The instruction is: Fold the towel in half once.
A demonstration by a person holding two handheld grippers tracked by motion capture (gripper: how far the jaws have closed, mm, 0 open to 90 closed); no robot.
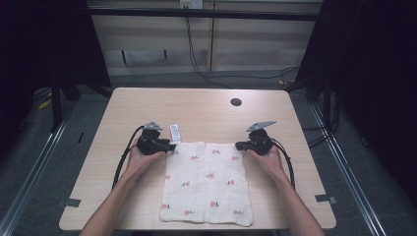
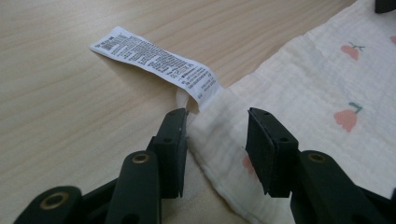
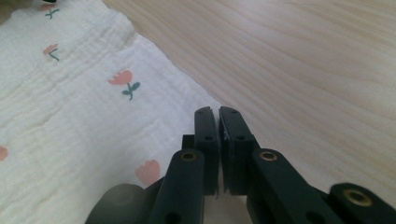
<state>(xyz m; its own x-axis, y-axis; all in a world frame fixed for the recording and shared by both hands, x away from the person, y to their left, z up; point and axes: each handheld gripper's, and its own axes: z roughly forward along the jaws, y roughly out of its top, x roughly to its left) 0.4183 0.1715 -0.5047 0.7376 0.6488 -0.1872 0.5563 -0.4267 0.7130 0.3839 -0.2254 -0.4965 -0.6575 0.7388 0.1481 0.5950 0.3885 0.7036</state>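
the cloth (image 1: 206,183) lies flat on the near half of the table, a white muslin square printed with small pink flowers, its far edge running between my two hands. i judge the step in hand to be taking its two far corners so i can fold or lift it.

my right gripper (image 1: 242,145) is at the far right corner with its jaws pressed together; in the right gripper view the pads meet at the cloth's edge, and i read that as a pinch on the hem, though how much fabric sits between them i cannot tell. my left gripper (image 2: 217,140) is at the far left corner, jaws about half open and astride the hem, one pad on bare wood, the other over the cloth, neither pressing yet.

to do this well i should settle the left jaws lower so the hem sits fully between the pads, then close on the cloth alone and leave out the care label (image 2: 159,60) that sticks out from the corner. both grips should match, so the edge stays straight.

the table (image 1: 196,105) is pale wood with a dark round hole (image 1: 236,102) far right. beyond it are grey carpet, a trailing cable (image 1: 196,64) and dark curtains.
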